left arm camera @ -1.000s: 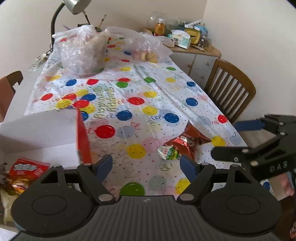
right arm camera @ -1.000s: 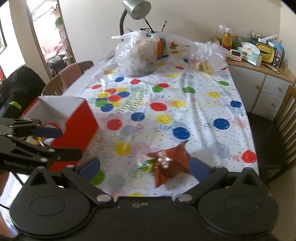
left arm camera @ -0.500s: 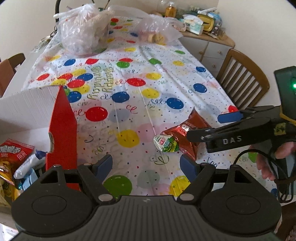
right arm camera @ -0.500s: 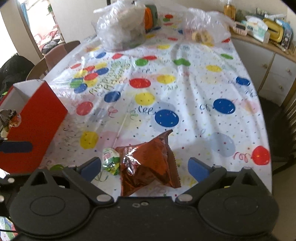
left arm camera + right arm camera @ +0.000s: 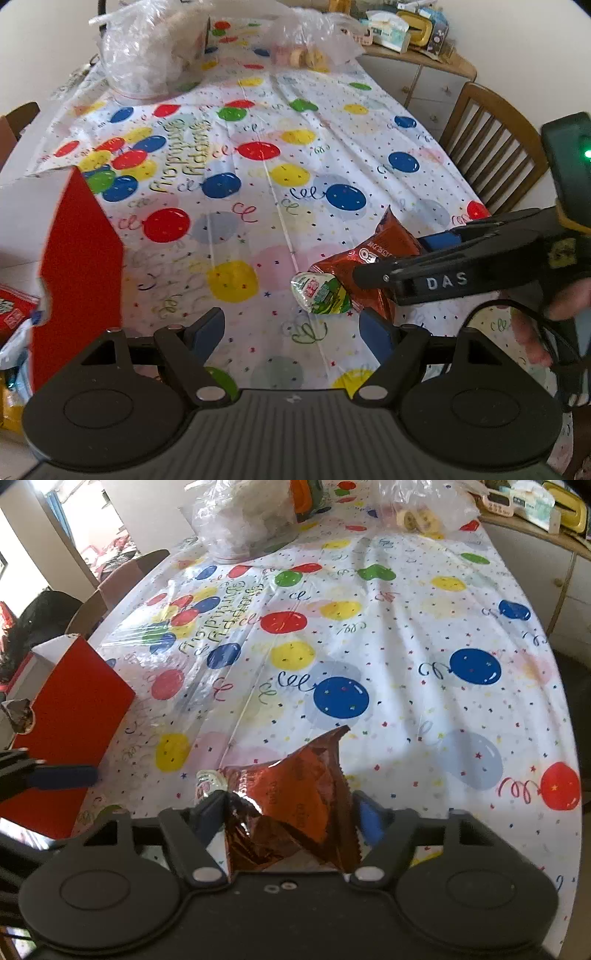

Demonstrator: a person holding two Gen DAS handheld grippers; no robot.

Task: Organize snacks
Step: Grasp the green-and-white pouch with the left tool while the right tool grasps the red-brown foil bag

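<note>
Left wrist view: a long table w/ a balloon party cloth (image 5: 295,155) fills most of the pic. Far end has two clear plastic bags, a big one (image 5: 147,51) and a small one (image 5: 314,48), & past them a wood cabinet (image 5: 424,74) w/ lots of stuff on top. A wood chair (image 5: 495,147) stands just beside the table's right edge. The middle of the cloth is bare, lots of room there. A red box (image 5: 77,273) w/ white inside sits at the near left edge, snack packs showing in it low on the left. The left gripper (image 5: 291,332) hangs over the near edge, fingers spread wide, nothing in them. A red snack bag (image 5: 376,258) lies near the right front part of the table, & a small green & white snack (image 5: 319,293) touches it on the left. The right gripper (image 5: 417,254) comes in from the right, one finger on each side of the red bag; a hand (image 5: 546,314) holds it. Right wrist view: same cloth (image 5: 369,627), right table edge curves down to a dark floor, a cardboard-brown chair (image 5: 110,590) at the left. The red box (image 5: 74,716) is at the left edge. The red snack bag (image 5: 295,805) sits between the right gripper's (image 5: 291,812) two blue pads; left pad touches the crinkled foil, right pad is just beside the bag edge. Can't tell if it's pinched tight.
</note>
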